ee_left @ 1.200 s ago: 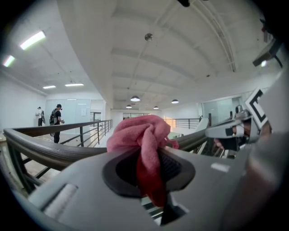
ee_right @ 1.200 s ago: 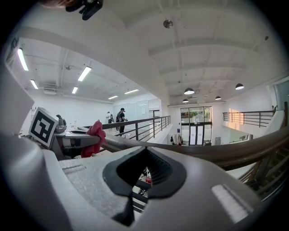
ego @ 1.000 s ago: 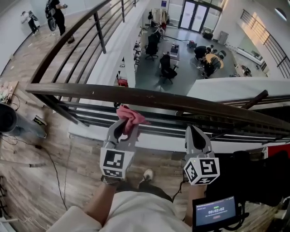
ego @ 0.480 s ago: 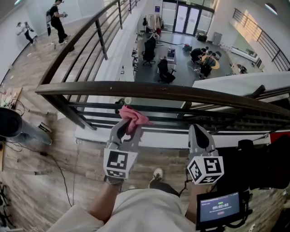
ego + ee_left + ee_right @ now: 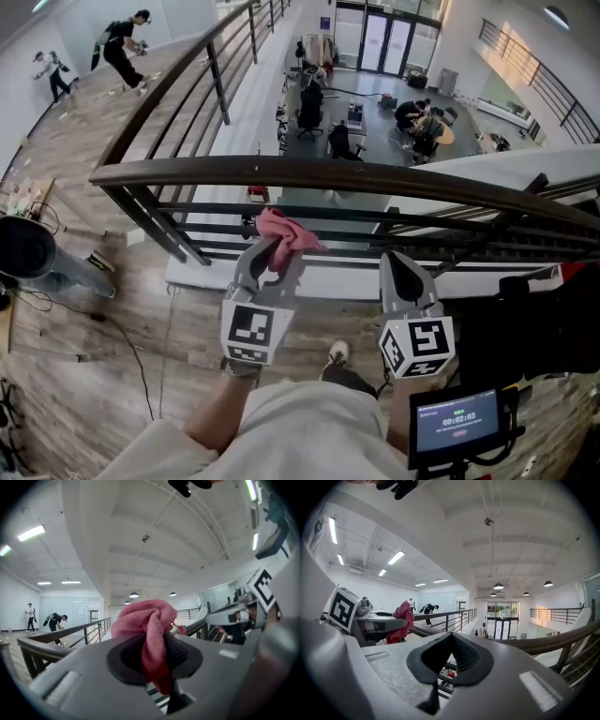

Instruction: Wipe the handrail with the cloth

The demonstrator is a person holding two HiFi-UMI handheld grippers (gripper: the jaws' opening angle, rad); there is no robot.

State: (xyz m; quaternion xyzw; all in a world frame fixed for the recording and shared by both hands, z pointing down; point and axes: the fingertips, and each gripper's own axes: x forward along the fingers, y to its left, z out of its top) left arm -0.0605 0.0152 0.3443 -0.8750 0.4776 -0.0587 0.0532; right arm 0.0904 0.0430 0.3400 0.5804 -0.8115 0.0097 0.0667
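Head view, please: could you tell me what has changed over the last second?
The left gripper, shut on the pink cloth, edged slightly right, toward the right gripper. The cloth is still just below the handrail, not on it; the right gripper remains shut and empty.

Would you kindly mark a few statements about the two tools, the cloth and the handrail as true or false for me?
1. The left tool is shut on the pink cloth. True.
2. The right tool grips a second cloth. False: its jaws are together with nothing between them.
3. The cloth lies draped over the handrail, free of both tools. False: it is bunched in the left tool's jaws and sits below the rail in the head view.
4. Beyond the handrail, seated people are visible on the lower floor. True.
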